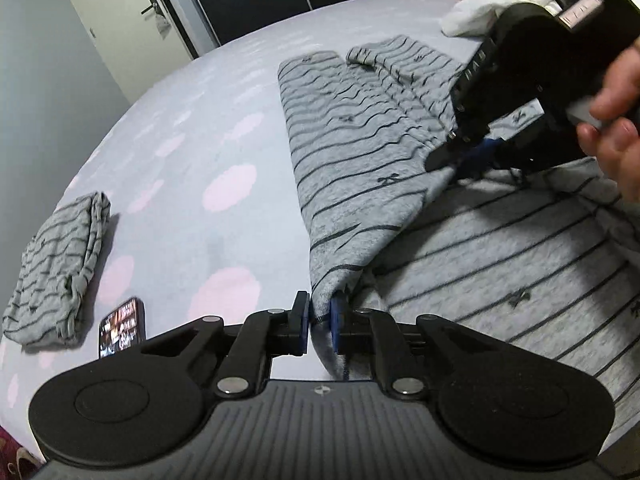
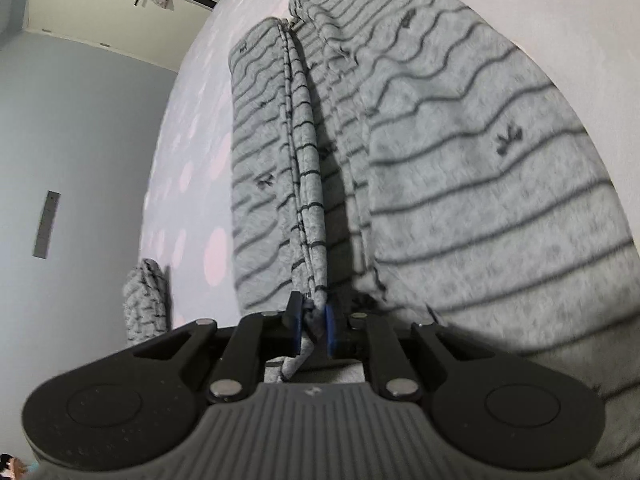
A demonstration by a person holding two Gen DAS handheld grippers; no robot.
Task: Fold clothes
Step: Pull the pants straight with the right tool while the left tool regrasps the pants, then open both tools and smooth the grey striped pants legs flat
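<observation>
Left gripper (image 1: pixel 320 322): we have it clenched on a bottom edge of the grey striped garment (image 1: pixel 352 152), cloth pinched between the blue pads, fabric running up and away toward 12 o'clock in the left wrist view. Right gripper (image 2: pixel 312 322): also clamped, on a bunched hem of the same garment, folded layers rising toward 12 o'clock in its own view. In the left wrist view we see the right gripper at about 2 o'clock, a person's hand (image 1: pixel 616 132) wrapped round its handle, its tips biting the cloth edge where a flap lifts off the lower layer.

Outward: the garment lies across the bed (image 1: pixel 180 152), a grey sheet with pale pink spots. One side panel looks already turned inward, sleeve lying along it; the wider striped layer spreads toward 4 o'clock. An already folded striped piece (image 1: pixel 56 272) sits at 9 o'clock, well apart, with a phone (image 1: pixel 122 326) just beside it. White laundry (image 1: pixel 480 12) heaps at 1 o'clock, far end of the bed.

Step, as we judge it: mid-fold, both ends of one edge gripped, ready to carry over. Next move calls for lifting both grippers together, keeping the edge taut and level, laying it across evenly, then releasing. Risk: uneven pull skews the fold.
</observation>
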